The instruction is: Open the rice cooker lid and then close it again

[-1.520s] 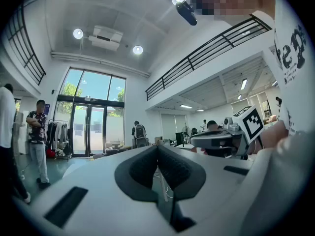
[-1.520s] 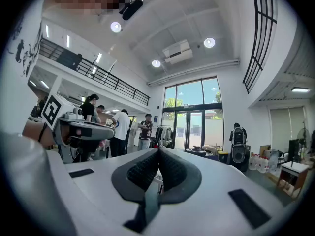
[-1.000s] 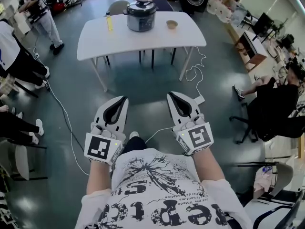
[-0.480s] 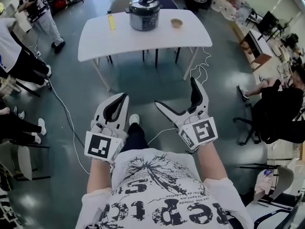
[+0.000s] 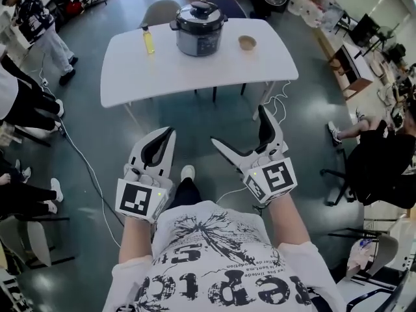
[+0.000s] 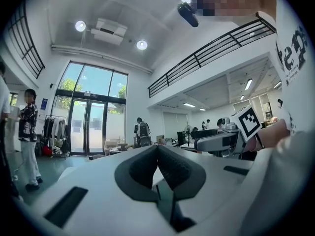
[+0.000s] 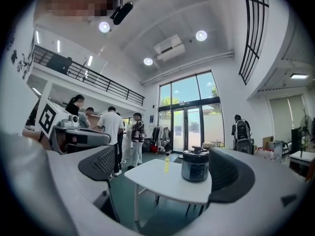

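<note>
- I held my left gripper (image 5: pixel 170 134) level before my chest, jaws together and empty.
- My right gripper (image 5: pixel 238 125), alongside it, gaped wide, holding nothing.
- The rice cooker (image 5: pixel 199 28) sat lidded on the white table (image 5: pixel 130 70), well ahead.

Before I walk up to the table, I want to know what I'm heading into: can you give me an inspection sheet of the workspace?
Surface: white table, three things on it.
Job's things: rice cooker toward the far edge, lid on.
Clutter: yellow bottle left of the cooker; small bowl right of it.
Grippers: left tool shut, empty; right tool open, empty; both short of the table.
Cables: white cable on the floor at left; second cable by the right table legs.
Surroundings: standing people left, seated person right, chair behind.
</note>
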`<state>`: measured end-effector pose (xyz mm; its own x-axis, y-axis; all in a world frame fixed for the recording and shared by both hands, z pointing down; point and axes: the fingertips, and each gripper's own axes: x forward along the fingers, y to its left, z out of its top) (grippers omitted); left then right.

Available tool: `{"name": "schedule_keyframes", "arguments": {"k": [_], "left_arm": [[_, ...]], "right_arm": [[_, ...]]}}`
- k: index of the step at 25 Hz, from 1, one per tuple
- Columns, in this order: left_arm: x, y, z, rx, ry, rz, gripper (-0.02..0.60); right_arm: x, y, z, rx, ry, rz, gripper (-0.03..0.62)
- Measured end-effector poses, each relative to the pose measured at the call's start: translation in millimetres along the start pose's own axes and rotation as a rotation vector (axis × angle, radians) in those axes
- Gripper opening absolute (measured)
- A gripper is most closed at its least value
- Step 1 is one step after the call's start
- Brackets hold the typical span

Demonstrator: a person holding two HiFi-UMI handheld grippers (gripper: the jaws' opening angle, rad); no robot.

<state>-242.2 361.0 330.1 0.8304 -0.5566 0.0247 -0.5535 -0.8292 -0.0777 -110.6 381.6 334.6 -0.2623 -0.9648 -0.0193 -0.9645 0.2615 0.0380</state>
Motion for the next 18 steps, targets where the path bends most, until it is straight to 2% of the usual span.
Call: {"name": "schedule_keyframes", "arguments": {"k": [4, 10, 12, 18], "left_arm": [[65.4, 79.2, 7.5, -0.023, -0.008, -0.012, 0.014], [155.7, 183.7, 13.9, -0.012, -0.027, -0.056, 0.014], [180.8, 208.7, 16.7, -0.029, -0.053, -0.053, 0.014], [235.0, 258.4, 12.0, -0.017, -0.011, -0.072, 0.014]], "right_arm": [[88.6, -34.2, 5.0, -0.008, 0.031, -0.026, 0.595], [217.7, -81.8, 7.0, -0.010, 0.052, -0.054, 0.595], [249.2, -96.4, 3.5, -0.001, 0.057, -0.063, 0.595], [317.9, -136.7, -3.2, 0.019, 0.094, -0.068, 0.594]]}}
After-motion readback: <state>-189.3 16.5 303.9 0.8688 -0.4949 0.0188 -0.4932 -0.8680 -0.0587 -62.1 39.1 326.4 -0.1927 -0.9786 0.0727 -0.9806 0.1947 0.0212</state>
